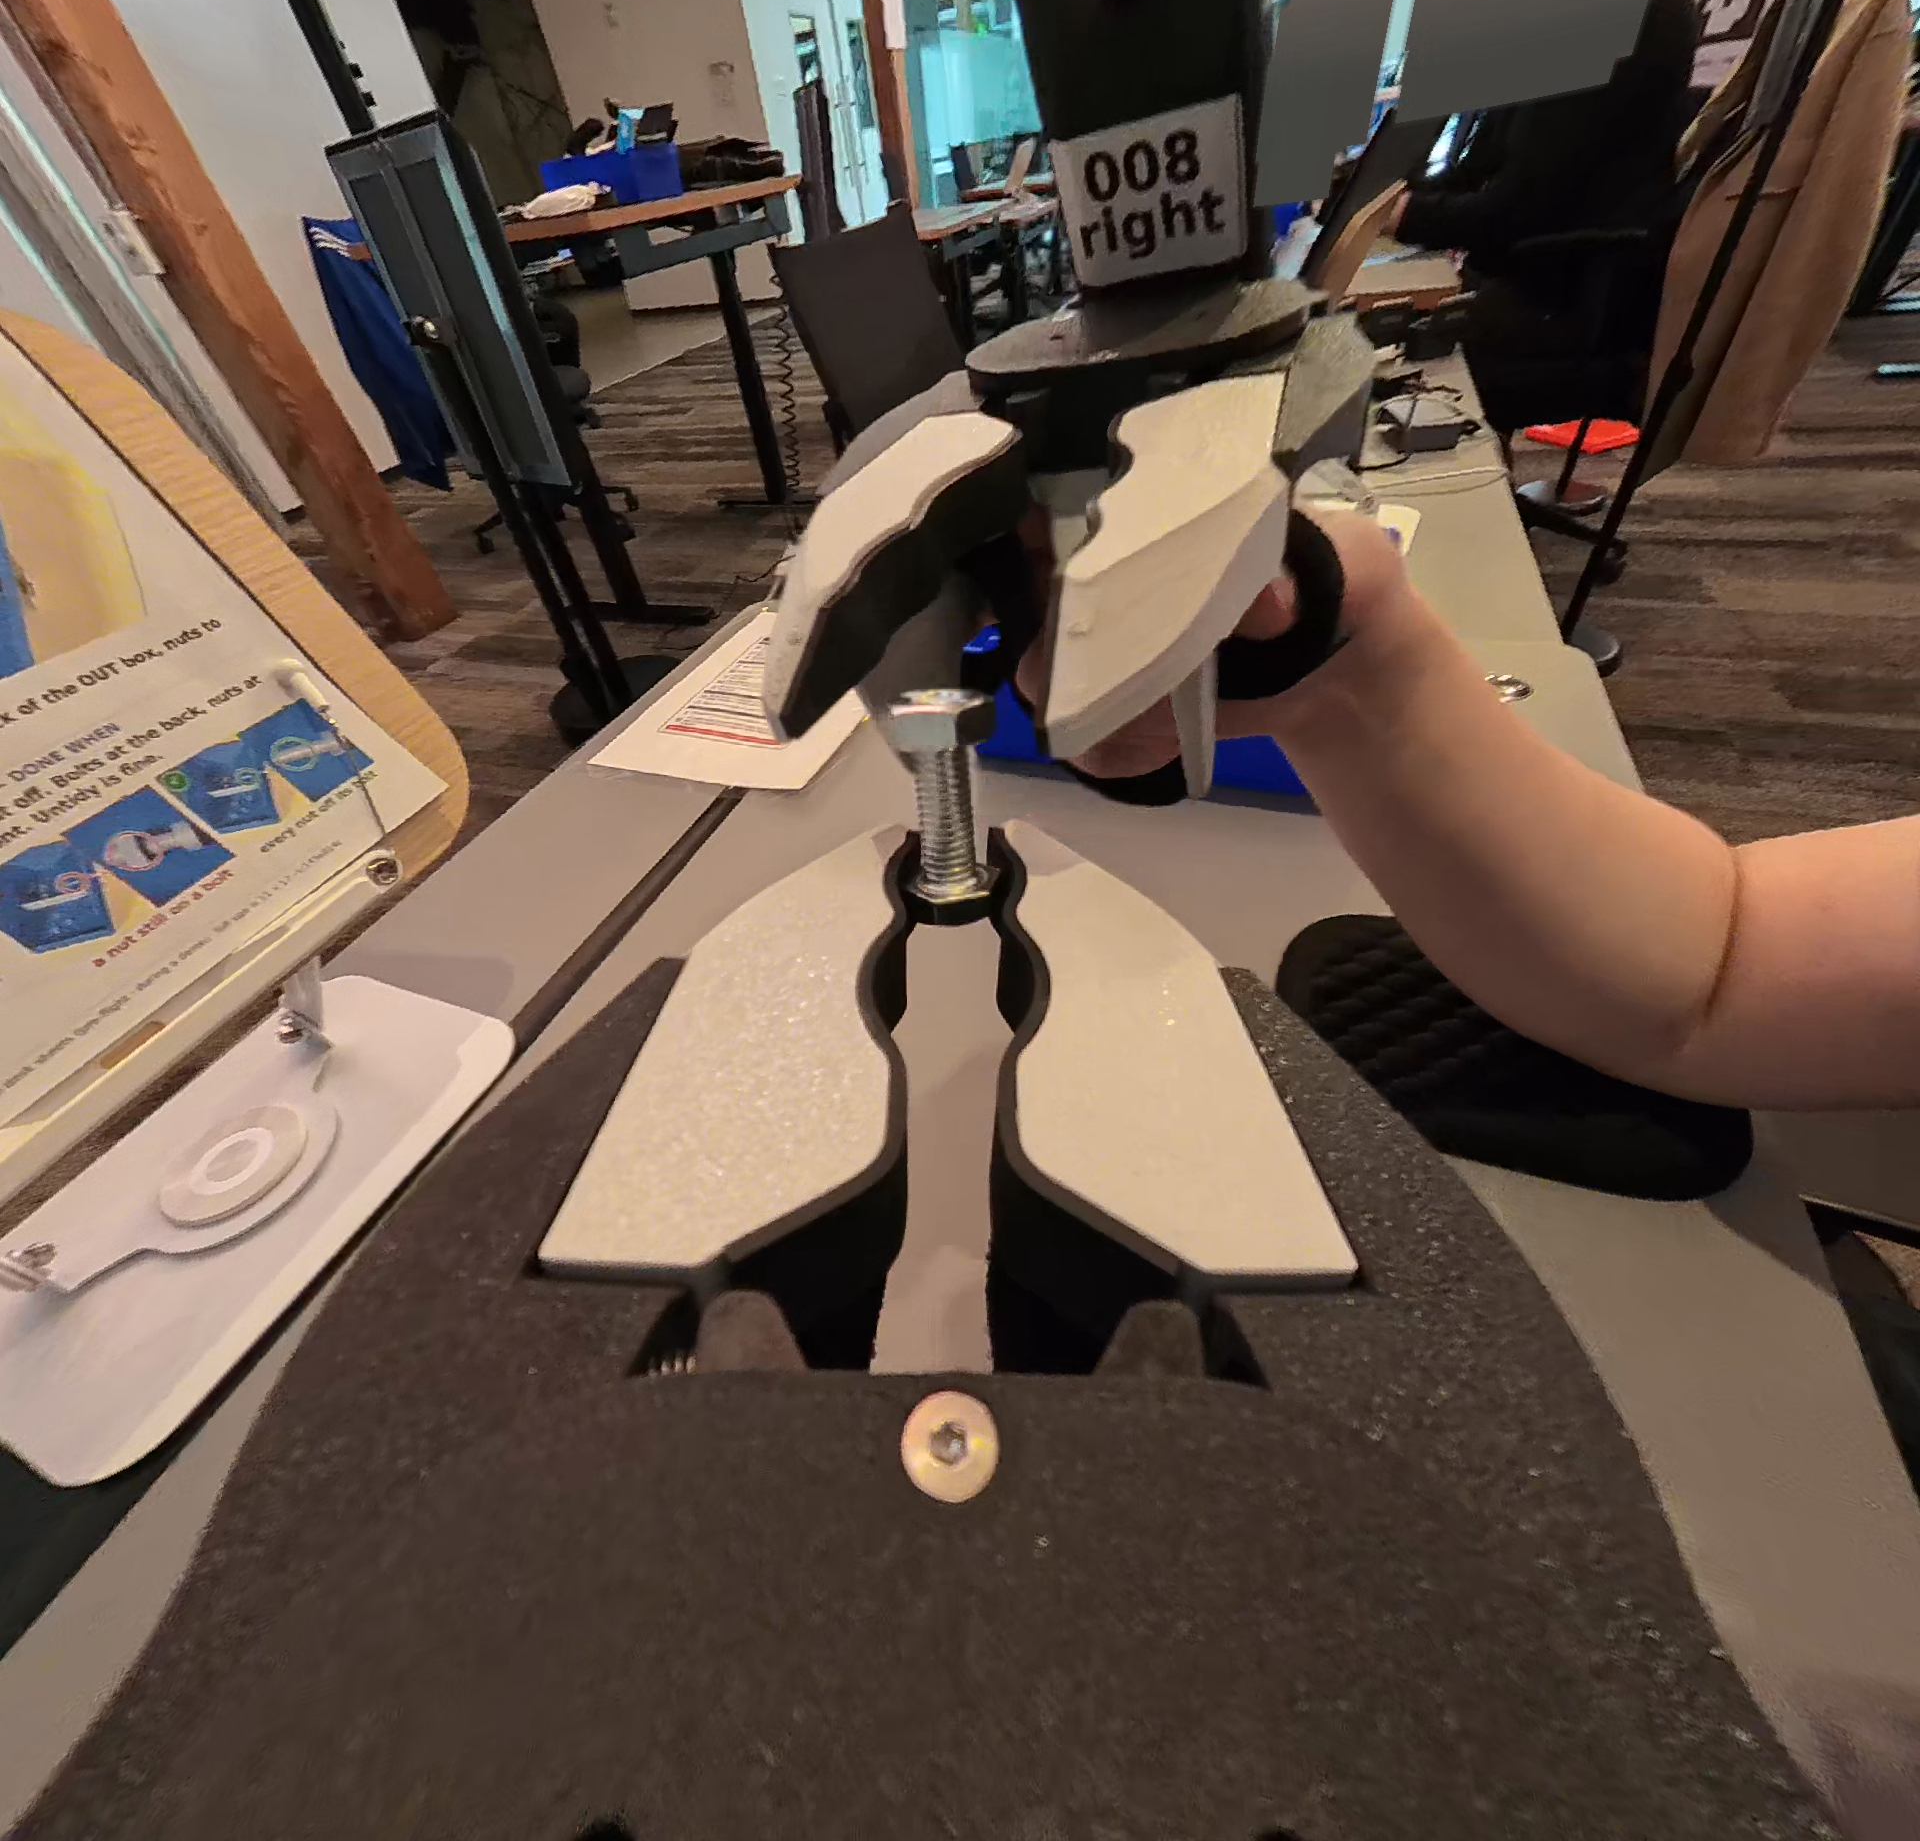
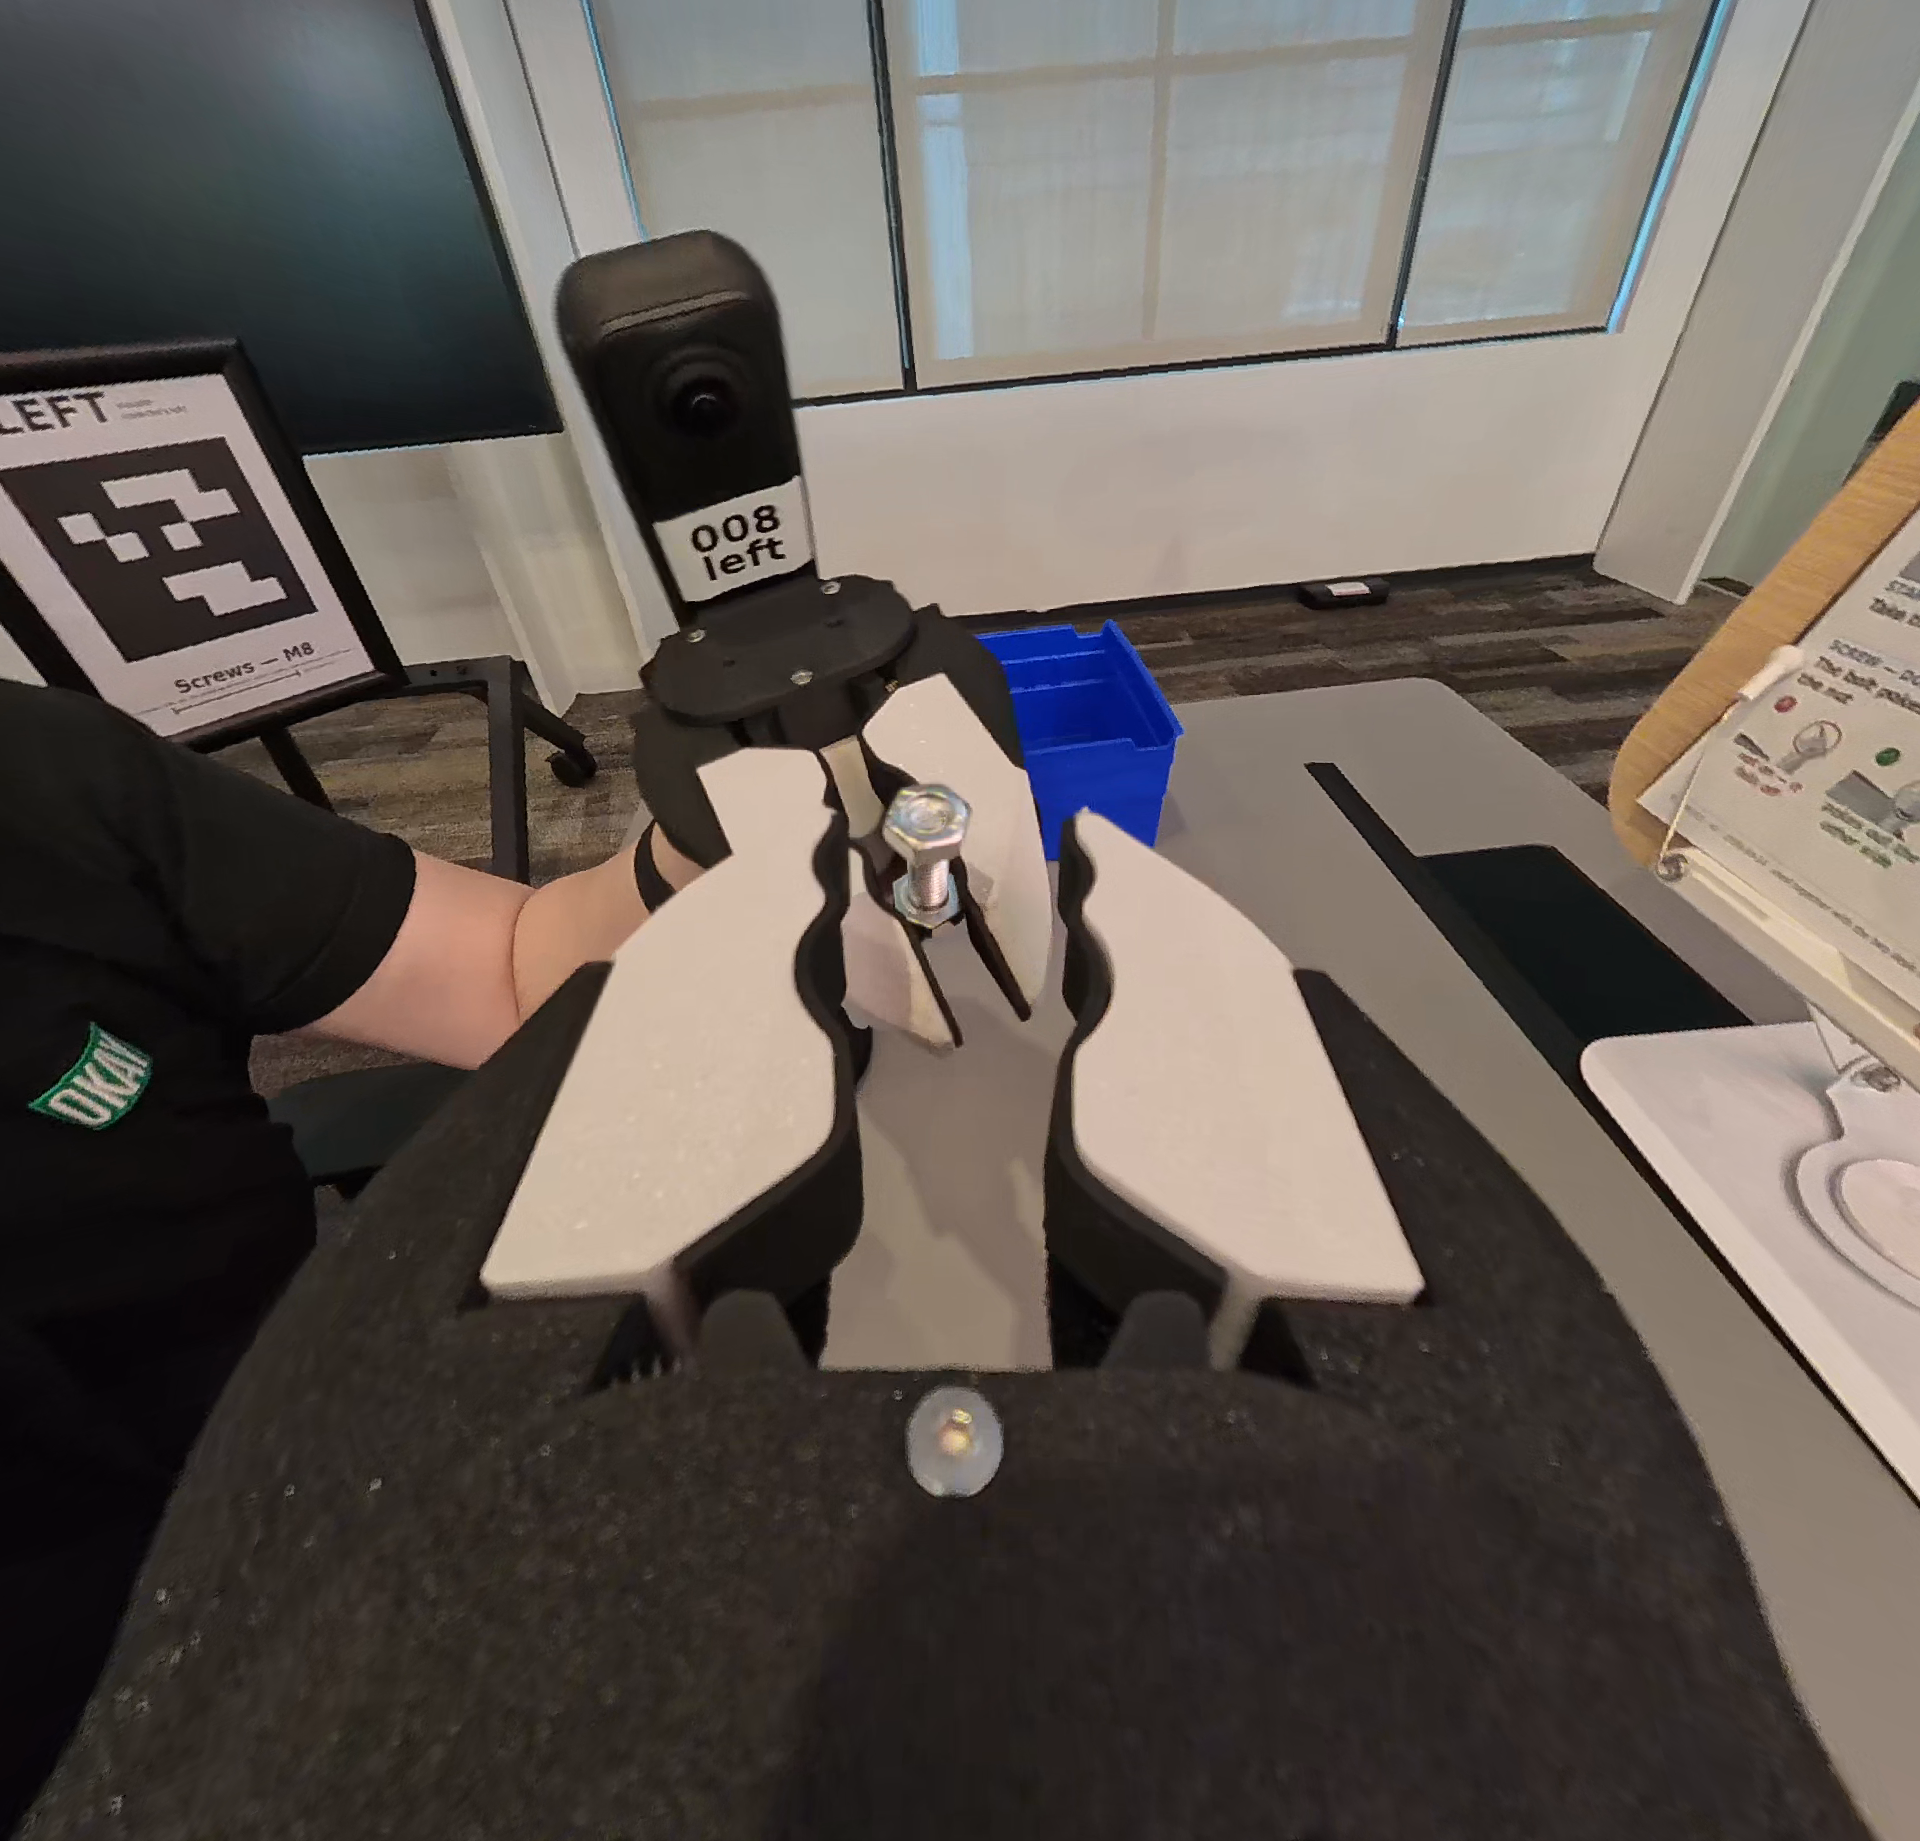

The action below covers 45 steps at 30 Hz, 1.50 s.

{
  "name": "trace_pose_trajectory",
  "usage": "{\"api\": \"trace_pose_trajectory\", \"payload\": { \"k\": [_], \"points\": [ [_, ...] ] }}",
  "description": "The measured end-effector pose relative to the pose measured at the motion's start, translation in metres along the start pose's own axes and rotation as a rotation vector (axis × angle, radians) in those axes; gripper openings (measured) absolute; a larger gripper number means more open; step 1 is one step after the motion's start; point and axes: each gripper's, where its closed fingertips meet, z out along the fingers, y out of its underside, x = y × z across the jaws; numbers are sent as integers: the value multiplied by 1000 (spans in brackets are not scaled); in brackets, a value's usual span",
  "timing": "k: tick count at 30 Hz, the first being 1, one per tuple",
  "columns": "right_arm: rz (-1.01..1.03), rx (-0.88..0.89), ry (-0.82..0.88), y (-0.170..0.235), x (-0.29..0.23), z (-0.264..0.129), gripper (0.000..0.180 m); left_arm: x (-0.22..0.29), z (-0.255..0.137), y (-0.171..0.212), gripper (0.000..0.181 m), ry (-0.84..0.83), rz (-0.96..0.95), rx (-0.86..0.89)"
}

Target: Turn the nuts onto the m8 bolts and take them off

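A silver M8 bolt [image 1: 943, 804] stands upright with a silver nut [image 1: 951, 885] threaded near its lower end. My left gripper [image 1: 951, 892] is shut on the nut and holds it above the grey table [image 1: 540, 887]. My right gripper [image 1: 930, 726] is open, pointing down, with its fingers either side of the bolt's hex head without touching it. In the right wrist view the bolt [image 2: 925, 835] sits between the spread tips of my right gripper [image 2: 954, 846]. The left gripper [image 2: 928, 913] clamps the nut [image 2: 928, 903] just beyond.
A blue bin [image 2: 1081, 742] sits on the table behind the grippers. An instruction board on a white stand [image 1: 156, 804] is at the table's side. A black mat [image 1: 1475, 1064] lies under the person's forearm. A paper sheet [image 1: 727, 731] lies farther back. The grippers are tip to tip, or close to it.
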Motion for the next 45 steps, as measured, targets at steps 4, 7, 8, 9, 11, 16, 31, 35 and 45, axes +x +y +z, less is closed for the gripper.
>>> {"api": "trace_pose_trajectory", "payload": {
  "k": [4, 7, 8, 9, 11, 16, 31, 35, 45],
  "points": [
    [83, -85, 87, 9, 9, -8, 37, -10, 3, 9, 12, -79, 54, -51],
    [150, -168, 173, 16, 11, -20, 35, -21, 6, 20, 12, -154, 108, -115],
    [163, -217, 216, 22, 13, -24, 35, -23, 7, 23, 12, -172, 121, -130],
    [161, -272, 259, 28, 14, -28, 35, -25, 8, 25, 12, -181, 129, -142],
    [162, -390, 304, 37, 15, -33, 34, -25, 10, 28, 12, -172, 120, -148],
    [133, -643, 176, 26, 5, -24, 35, -22, 14, 33, 12, -126, 69, -147],
    [67, -1031, 226, 21, 0, -29, 36, 2, 14, 18, 12, 9, -8, -71],
    [126, -996, 197, 17, 0, -21, 33, 3, 13, 17, 12, 19, -15, -65],
    [181, -965, 133, 20, -3, -13, 14, 4, 10, 14, 12, 23, -5, -53]
  ]
}}
